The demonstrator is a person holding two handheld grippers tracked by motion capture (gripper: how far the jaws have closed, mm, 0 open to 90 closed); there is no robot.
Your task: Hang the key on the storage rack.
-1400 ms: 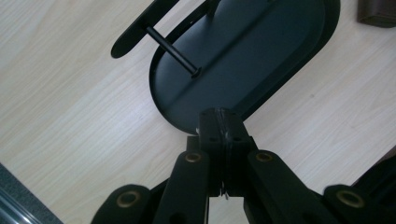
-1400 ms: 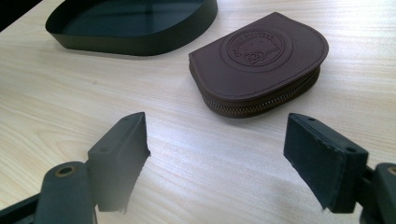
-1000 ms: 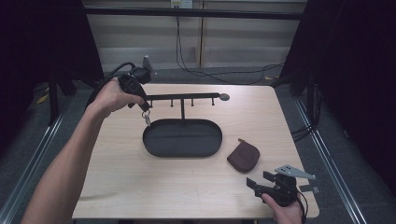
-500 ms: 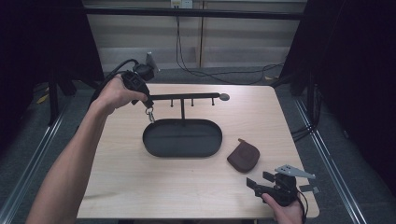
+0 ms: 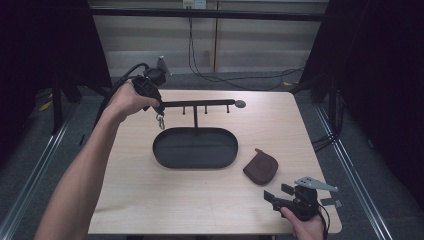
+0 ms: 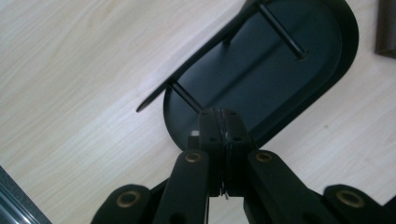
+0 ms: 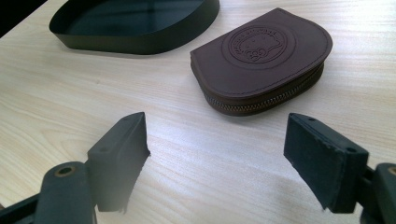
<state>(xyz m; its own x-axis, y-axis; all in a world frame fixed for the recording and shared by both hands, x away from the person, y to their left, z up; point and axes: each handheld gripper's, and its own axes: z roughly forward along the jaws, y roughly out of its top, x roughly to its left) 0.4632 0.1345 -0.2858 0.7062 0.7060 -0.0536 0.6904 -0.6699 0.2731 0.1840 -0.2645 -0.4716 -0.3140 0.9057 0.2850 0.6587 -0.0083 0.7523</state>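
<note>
A black oval tray point(image 5: 156, 148) carries a T-shaped rack whose horizontal bar point(image 5: 200, 103) has short pegs. My left gripper point(image 5: 157, 108) is at the bar's left end, shut on a small metal key ring point(image 5: 160, 120) that dangles just below it. In the left gripper view the shut jaws point(image 6: 219, 116) hover over the tray point(image 6: 280, 60), with a sliver of metal between them. A brown zipped coin pouch point(image 5: 260, 168) lies right of the tray. My right gripper point(image 5: 278, 193) rests near the front right edge, open, with the pouch point(image 7: 261, 56) a short way ahead of its jaws point(image 7: 217, 135).
The tray's wall point(image 7: 135, 42) stands beyond the pouch to the left in the right gripper view. A cable point(image 5: 197, 47) runs along the floor behind the table. Dark frames and curtains flank both sides of the table.
My left gripper has shifted slightly right along the bar's left end, with the key ring in it. The right gripper has not moved.
</note>
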